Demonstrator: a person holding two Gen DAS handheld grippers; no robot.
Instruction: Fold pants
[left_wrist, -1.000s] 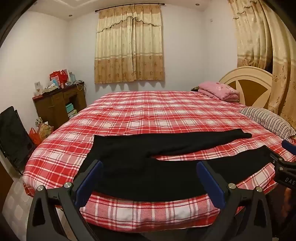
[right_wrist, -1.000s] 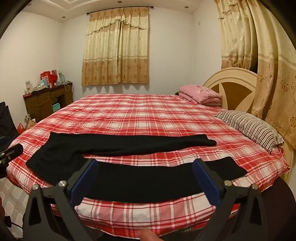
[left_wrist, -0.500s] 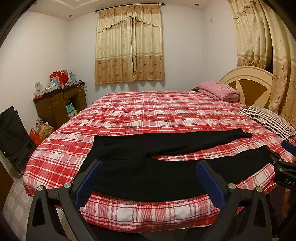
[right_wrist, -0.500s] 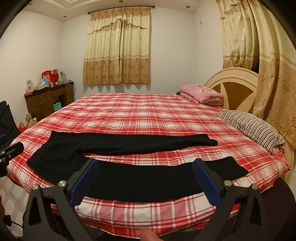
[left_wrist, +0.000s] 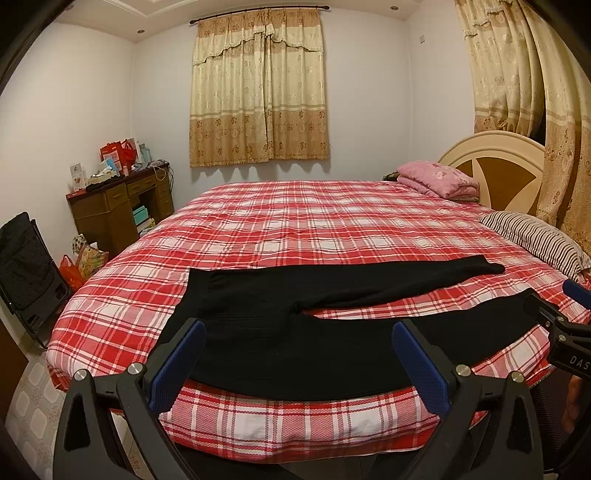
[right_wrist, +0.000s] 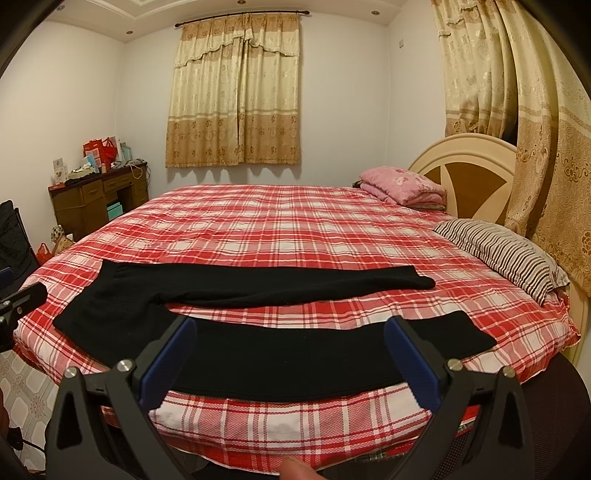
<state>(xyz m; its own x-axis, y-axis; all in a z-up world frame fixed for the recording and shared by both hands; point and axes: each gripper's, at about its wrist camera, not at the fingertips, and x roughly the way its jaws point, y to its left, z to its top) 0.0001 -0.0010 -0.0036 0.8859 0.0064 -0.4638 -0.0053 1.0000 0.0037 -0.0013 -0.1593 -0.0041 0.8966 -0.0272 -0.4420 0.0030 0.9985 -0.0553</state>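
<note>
Black pants (left_wrist: 280, 332) lie flat on the near part of a red plaid bed (left_wrist: 314, 221), waist to the left, the two legs spread apart and running right. They also show in the right wrist view (right_wrist: 280, 350). My left gripper (left_wrist: 297, 354) is open and empty, held in front of the bed's near edge over the waist end. My right gripper (right_wrist: 290, 354) is open and empty, held over the near leg. The right gripper's tip shows at the right edge of the left wrist view (left_wrist: 554, 325).
A striped pillow (right_wrist: 502, 254) and a folded pink blanket (right_wrist: 402, 186) lie by the headboard (right_wrist: 469, 173) on the right. A cluttered wooden desk (left_wrist: 118, 206) and a black folding chair (left_wrist: 26, 273) stand at the left. Curtains (right_wrist: 517, 110) hang at the right.
</note>
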